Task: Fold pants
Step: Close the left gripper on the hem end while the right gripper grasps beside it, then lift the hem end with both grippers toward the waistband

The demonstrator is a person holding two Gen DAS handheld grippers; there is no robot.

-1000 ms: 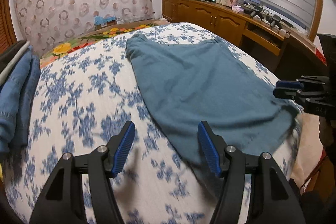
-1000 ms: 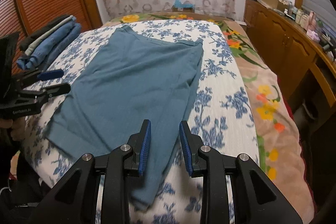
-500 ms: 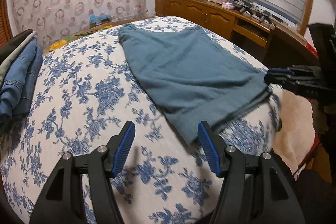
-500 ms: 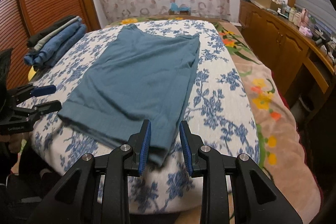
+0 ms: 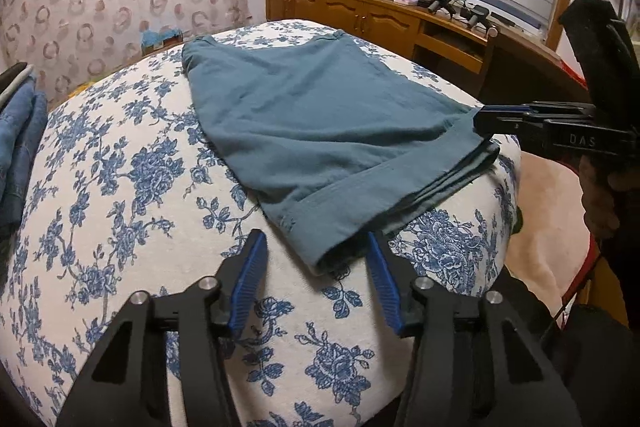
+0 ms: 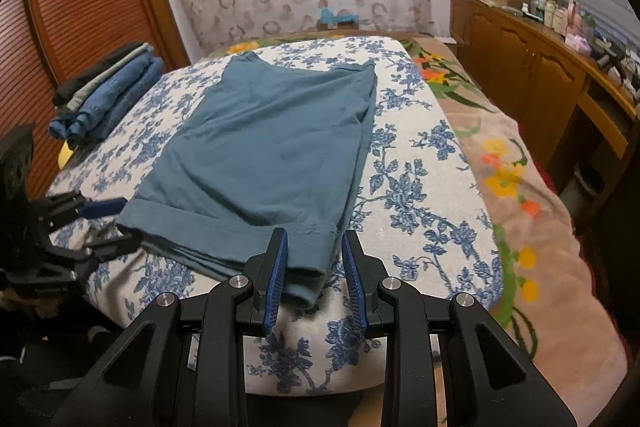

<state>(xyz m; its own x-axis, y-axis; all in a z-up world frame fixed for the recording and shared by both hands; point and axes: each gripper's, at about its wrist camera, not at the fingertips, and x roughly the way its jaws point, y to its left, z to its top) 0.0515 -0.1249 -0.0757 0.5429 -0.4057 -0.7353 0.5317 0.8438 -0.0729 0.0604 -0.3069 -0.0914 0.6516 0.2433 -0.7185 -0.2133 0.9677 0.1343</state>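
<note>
On top of the blue-flowered white bed cover [image 6: 420, 187], flat teal cotton pants [image 6: 272, 147]. Left gripper [image 5: 316, 261] just closing, right gripper [image 6: 312, 259] apart, around near hem corners, not pinching. Could grab only top layer, spoiling fold.

Teal pants [image 6: 272, 147] on a white bedspread [image 6: 420, 211] (blue flower print).
</note>
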